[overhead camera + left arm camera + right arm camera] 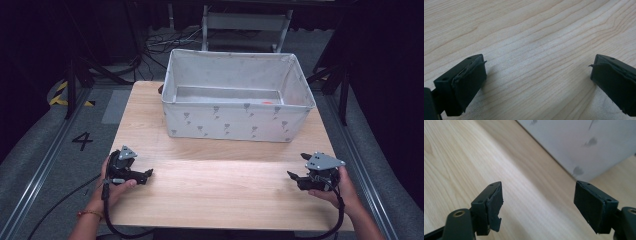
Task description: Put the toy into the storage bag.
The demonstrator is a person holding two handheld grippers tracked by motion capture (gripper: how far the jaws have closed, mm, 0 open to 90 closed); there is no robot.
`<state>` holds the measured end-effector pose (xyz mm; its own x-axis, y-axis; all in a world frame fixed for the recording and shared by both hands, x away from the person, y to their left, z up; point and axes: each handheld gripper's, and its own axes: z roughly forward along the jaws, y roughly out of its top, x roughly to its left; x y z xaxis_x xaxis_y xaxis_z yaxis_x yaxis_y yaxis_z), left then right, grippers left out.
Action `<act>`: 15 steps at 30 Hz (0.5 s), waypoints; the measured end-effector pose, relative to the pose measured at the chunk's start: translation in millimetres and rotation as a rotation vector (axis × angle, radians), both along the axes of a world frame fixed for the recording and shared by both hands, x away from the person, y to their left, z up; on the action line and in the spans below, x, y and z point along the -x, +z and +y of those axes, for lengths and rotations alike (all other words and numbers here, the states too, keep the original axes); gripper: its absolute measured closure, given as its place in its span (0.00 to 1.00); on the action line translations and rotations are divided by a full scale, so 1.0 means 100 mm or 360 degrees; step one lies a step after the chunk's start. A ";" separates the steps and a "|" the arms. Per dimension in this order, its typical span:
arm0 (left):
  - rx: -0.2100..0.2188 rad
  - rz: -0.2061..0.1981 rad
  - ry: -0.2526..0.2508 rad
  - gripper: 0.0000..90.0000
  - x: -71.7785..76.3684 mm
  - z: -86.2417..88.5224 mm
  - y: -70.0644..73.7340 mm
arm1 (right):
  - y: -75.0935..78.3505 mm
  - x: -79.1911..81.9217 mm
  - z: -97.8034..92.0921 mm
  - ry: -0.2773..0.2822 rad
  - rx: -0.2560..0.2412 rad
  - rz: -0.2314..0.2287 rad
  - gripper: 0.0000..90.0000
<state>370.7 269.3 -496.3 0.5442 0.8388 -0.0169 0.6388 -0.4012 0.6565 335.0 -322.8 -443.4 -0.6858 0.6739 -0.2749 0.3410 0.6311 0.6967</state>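
A white fabric box [235, 120] with small grey prints stands at the back middle of the wooden table [220, 190]. A small orange-red spot [267, 102] shows low inside it by the front wall. My left gripper [147, 175] rests near the table's front left, held in a hand and pointing right. Its jaws are open [537, 72] over bare wood with nothing between them. My right gripper [298, 166] sits at the front right, pointing left. It is also open [537, 202] and empty, with the box's wall [574, 142] a little ahead of it.
A dark object [161, 90] peeks out behind the box's back left corner. Black stands and cables [165, 42] lie on the floor beyond the table. Each gripper trails a cable off the front edge. Bare wood stretches between the two grippers.
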 end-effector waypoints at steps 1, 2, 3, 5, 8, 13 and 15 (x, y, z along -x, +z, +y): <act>-0.0001 -0.0001 0.0001 0.01 0.00 0.00 0.00 | -0.04 0.01 -0.02 -0.0012 -0.0005 0.0011 0.26; 0.0000 -0.0001 0.0001 0.01 0.00 0.00 0.00 | -0.07 0.02 -0.05 -0.0022 -0.0007 0.0021 0.26; -0.0001 -0.0001 0.0001 0.01 0.00 0.00 0.00 | -0.11 0.03 -0.09 -0.0040 -0.0017 0.0032 0.26; -0.0001 0.0000 0.0000 0.01 0.00 0.00 0.00 | -0.18 0.04 -0.15 -0.0059 -0.0054 0.0050 0.26; -0.0001 0.0000 0.0000 0.01 0.00 0.00 0.00 | -0.31 0.05 -0.27 -0.0103 -0.0124 0.0115 0.27; 0.0002 0.0001 0.0005 0.01 0.00 0.00 0.00 | -0.47 0.08 -0.45 -0.0217 -0.0232 0.0227 0.29; 0.0002 0.0001 0.0006 0.01 0.00 0.00 0.00 | -0.52 0.08 -0.51 -0.0255 -0.0299 0.0265 0.29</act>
<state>370.4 269.1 -496.3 0.5410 0.8408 -0.0182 0.6408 -0.3980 0.6565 327.1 -373.7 -495.3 -0.5918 0.8056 -0.0276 0.5454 0.4253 0.7222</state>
